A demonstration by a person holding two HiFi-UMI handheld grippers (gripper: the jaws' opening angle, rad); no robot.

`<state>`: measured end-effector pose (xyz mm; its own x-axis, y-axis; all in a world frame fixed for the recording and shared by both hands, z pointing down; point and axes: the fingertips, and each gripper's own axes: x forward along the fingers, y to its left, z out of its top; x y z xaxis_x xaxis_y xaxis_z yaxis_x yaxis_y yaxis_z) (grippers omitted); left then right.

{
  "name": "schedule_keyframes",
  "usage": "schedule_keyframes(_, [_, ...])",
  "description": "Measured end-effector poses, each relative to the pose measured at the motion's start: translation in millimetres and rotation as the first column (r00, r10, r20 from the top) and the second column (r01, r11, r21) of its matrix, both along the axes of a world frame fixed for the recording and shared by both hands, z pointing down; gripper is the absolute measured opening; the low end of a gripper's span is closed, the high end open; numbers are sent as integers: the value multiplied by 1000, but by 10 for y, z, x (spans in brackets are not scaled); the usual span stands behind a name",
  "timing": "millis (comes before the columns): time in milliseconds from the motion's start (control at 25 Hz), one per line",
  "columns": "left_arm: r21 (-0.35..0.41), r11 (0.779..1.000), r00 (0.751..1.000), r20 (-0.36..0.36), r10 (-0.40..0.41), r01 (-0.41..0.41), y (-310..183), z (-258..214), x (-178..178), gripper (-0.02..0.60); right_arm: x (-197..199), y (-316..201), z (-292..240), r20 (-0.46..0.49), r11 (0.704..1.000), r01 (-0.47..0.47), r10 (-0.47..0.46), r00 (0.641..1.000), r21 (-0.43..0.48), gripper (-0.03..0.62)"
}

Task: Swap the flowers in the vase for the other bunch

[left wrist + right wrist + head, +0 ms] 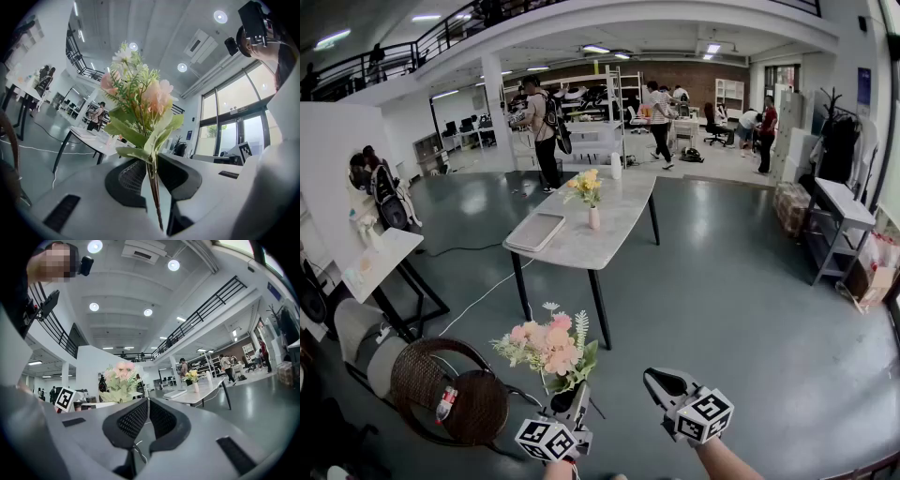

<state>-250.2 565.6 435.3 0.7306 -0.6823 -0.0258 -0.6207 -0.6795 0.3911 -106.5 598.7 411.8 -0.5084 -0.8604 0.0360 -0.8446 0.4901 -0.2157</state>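
While you are standing well back: left tongs [568,405] are gripping the pink bunch [548,345] by its stems.
Right tongs [654,378]: closed, empty.
Vase [593,218]: sitting on the far counter [581,248], holding yellow flowers [586,183].
Next: right tongs opening, pulling those out.

We see a large open-plan workspace, part office and part lab. Well ahead of the left gripper [565,405] and right gripper [658,381], past a long table [572,248] on a polished grey floor [722,281], several people [541,117] stand among tall shelving racks [598,89]. Above and to the left of both grippers runs a railed mezzanine [422,42], and strip lights [596,49] hang from the ceiling ahead.
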Motion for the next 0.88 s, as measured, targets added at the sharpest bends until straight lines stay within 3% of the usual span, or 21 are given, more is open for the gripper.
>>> schedule_keyframes(360, [0, 997, 997, -32, -74, 74, -131, 37, 251, 83, 295, -141, -67, -52, 998, 55, -54, 997, 18, 31])
schedule_keyframes(640, [18, 994, 993, -34, -110, 111, -54, 48, 700, 83, 590, -188, -63, -130, 991, 132, -127, 983, 24, 32])
schedule_keyframes(880, [16, 990, 990, 12, -139, 139, -166, 135, 897, 83, 711, -402, 13, -86, 991, 132, -130, 988, 21, 32])
